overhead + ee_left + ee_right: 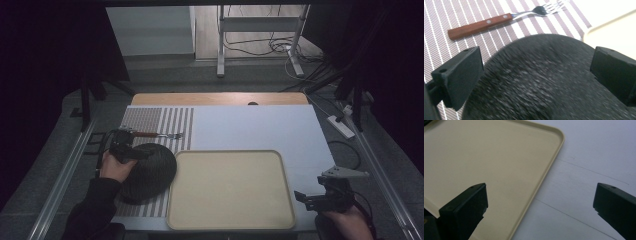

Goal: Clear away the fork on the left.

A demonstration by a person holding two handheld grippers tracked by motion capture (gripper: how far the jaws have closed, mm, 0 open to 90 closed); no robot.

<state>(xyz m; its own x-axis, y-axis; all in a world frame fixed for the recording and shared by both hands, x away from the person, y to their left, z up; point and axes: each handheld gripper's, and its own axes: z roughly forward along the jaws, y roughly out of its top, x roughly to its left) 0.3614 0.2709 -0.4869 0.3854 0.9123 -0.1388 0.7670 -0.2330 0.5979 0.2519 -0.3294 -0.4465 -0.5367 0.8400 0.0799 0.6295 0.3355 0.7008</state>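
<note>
We hold our left gripper (131,150) over the dark round bowl (147,172), which lies upside down on the striped placemat (150,120) just left of the beige tray (230,190); its jaws stand wide apart on either side of the bowl's dome, not clamping it. A wooden-handled fork (499,21) lies beyond the bowl on the mat. Our right gripper (312,199) hovers at the tray's right edge, jaws spread, holding nothing
</note>
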